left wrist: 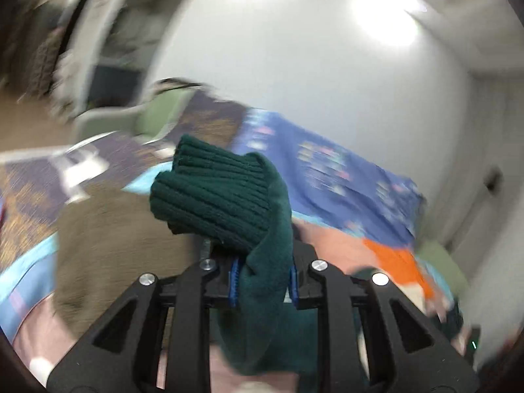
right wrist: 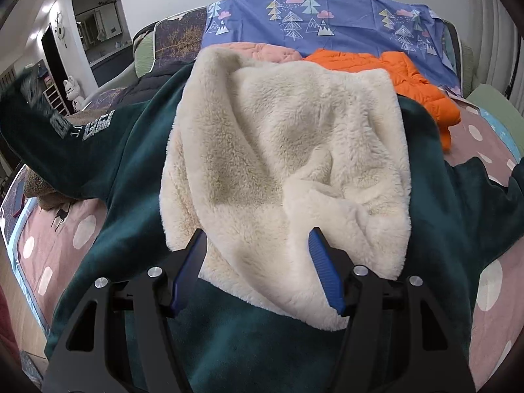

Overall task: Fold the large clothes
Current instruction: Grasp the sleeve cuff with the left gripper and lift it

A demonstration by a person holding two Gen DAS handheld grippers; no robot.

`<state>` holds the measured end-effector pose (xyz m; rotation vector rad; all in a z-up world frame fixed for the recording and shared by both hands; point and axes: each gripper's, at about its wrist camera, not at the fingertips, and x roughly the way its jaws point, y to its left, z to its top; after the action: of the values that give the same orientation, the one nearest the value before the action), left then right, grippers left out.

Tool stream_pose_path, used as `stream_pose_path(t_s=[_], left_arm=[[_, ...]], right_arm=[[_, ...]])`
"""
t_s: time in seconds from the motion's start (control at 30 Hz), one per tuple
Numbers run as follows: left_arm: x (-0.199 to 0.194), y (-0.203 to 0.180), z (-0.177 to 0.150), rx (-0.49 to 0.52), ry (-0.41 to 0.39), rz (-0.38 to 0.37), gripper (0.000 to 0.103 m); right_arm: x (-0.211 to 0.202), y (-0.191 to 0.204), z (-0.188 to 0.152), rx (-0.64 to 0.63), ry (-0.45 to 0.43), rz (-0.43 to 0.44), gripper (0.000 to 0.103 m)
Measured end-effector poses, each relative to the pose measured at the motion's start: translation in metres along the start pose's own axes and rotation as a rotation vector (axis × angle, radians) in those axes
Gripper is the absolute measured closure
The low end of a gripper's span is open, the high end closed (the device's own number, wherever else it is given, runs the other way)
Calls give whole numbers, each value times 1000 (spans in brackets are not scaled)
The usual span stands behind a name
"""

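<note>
With the green fleece-lined garment spread on the bed, the left tool is clamped on its ribbed cuff, lifted for the sleeve fold, likely next laid across the body, while the right tool hovers open.

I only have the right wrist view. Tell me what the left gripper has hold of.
Observer: The left gripper is shut on the dark green sleeve just behind its ribbed cuff.
Operator: Report which way that cuff sits.
Observer: It sticks up past the fingertips and flops toward the left of the left wrist view.
Operator: Say what lies behind it.
Observer: A brown garment on the bed; that whole view is motion-blurred.
Operator: Confirm my side.
Observer: The right gripper is open over the cream fleece lining, holding nothing.
</note>
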<state>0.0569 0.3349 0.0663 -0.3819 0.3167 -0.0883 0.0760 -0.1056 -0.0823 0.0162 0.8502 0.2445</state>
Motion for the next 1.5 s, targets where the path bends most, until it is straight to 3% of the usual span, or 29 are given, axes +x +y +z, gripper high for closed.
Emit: stream_pose_path(t_s=[0.17,0.27,0.43,0.57,0.83,0.9,0.97,1.13,1.23,1.33,1.43,1.5], left_arm=[[37,-132,-27,187,87,-215,81],[65,-193,-52,251,161,-317,81],[105,-272,-101,335,277,-410,81],[129,-310,-130,389,334,-425,81],[161,-327,-170,426,424,-430,80],[166,-331,-181,428,457,-451,69],[168,-334,-190,433,498,-481,38],[155,-337,-200,507,514,-490,34],[137,-314,-191,504,468,-437,32],[121,-282,-185,468,435,-363,31],[103,-246,-182,440,407,-287,31],[93,-222,-181,410,389,-234,31]], right_arm=[[-10,-5,0,32,-17,-56,38],[-20,-9,-2,23,-39,-102,38],[-39,-21,-6,6,-78,-156,38],[-46,-40,-11,27,-86,-184,38],[-49,-64,-18,76,-75,-192,38],[-48,-65,-18,72,-75,-192,38],[-47,-66,-18,66,-73,-195,38],[-42,-81,-25,90,-50,-183,38],[-41,-96,-26,135,-32,-107,38],[-39,-106,-21,170,-22,-23,30],[-38,-104,-10,173,-30,43,30],[-37,-97,1,154,-42,105,24]])
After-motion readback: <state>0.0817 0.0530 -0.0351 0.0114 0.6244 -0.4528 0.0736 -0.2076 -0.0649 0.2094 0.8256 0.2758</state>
